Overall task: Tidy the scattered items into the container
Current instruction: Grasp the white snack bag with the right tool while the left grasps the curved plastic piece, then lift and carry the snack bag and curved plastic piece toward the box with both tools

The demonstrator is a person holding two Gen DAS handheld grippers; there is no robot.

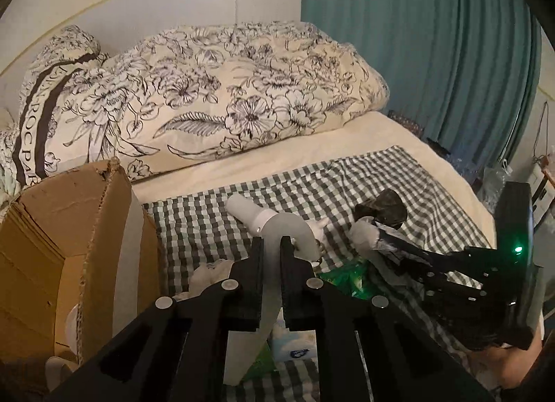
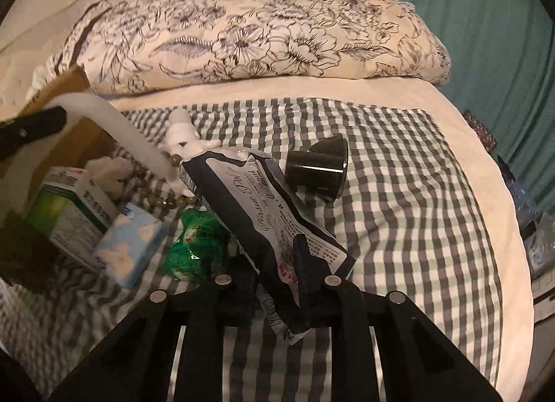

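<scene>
My left gripper (image 1: 270, 246) is clamped on a white curved tube (image 1: 274, 225), the cardboard box (image 1: 69, 228) at its nine o'clock. My right gripper (image 2: 274, 263) pinches a tissue pack (image 2: 260, 201) by one end; it could sag and slip free.

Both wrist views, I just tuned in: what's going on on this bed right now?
A person is tidying clutter off the checked cloth into the cardboard box. The left tool is shut on a curved white tube, held beside the box. The right tool is clamped on a black-and-white tissue pack. Still lying loose: a dark cup, a green packet, a blue tissue pack, a medicine box and beads.
</scene>
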